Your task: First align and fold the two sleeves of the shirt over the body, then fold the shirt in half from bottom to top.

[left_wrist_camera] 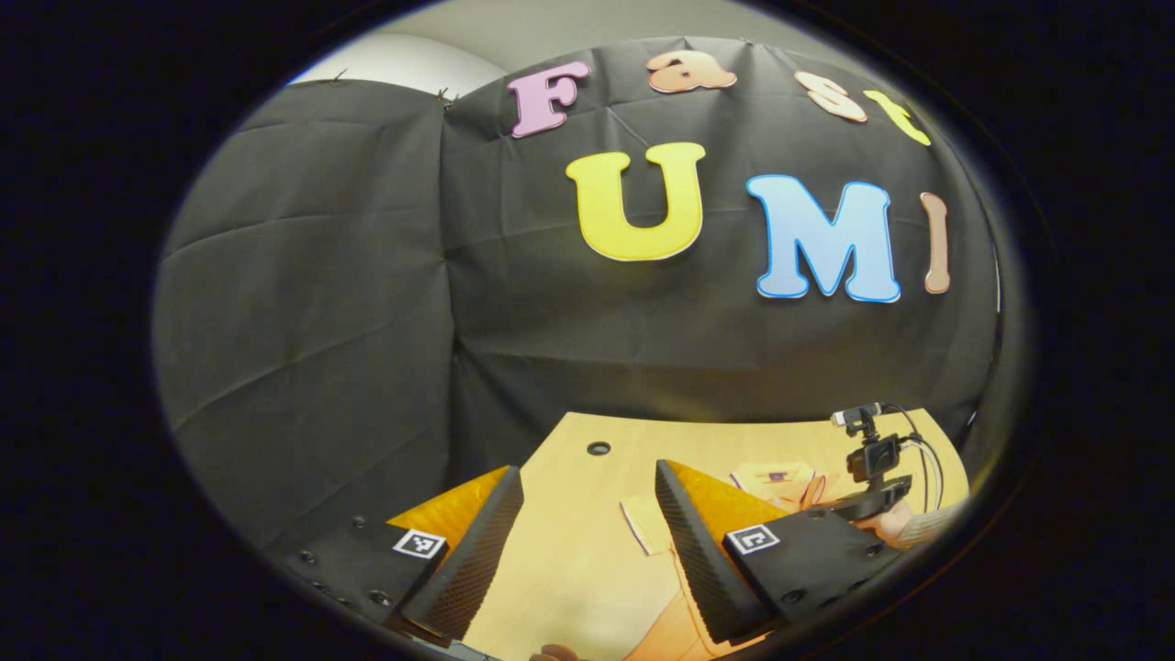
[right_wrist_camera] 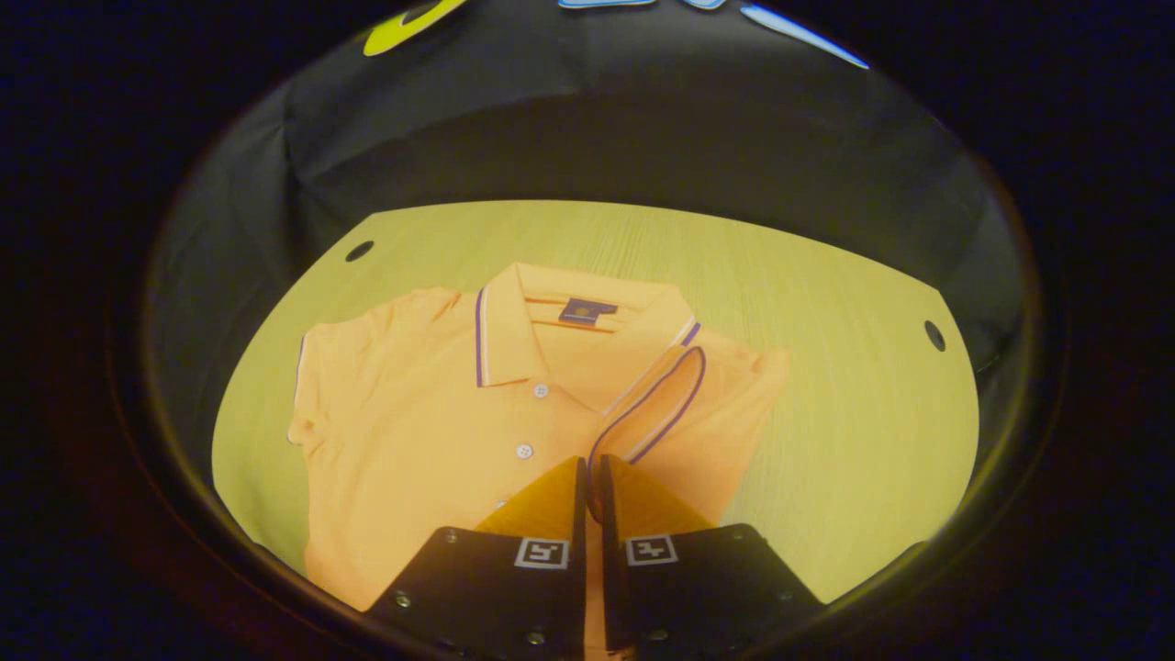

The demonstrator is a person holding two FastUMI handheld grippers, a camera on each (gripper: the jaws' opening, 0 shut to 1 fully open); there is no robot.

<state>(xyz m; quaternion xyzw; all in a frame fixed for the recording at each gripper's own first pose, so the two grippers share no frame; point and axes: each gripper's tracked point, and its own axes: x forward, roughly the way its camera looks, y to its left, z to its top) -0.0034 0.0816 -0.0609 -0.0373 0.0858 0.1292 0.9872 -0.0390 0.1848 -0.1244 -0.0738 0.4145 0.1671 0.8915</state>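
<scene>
Right now the right gripper [right_wrist_camera: 592, 473] has its jaws pinching the sleeve [right_wrist_camera: 654, 404] over the orange shirt [right_wrist_camera: 431, 431] on the bench [right_wrist_camera: 854, 413], while the left gripper [left_wrist_camera: 587, 514] hangs with jaws spread.

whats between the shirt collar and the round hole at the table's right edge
In the right gripper view, bare table lies between the collar and the hole, apart from the shirt's own shoulder.

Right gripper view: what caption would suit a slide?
Right gripper pinches a sleeve folded over the orange polo shirt on the table.
</scene>
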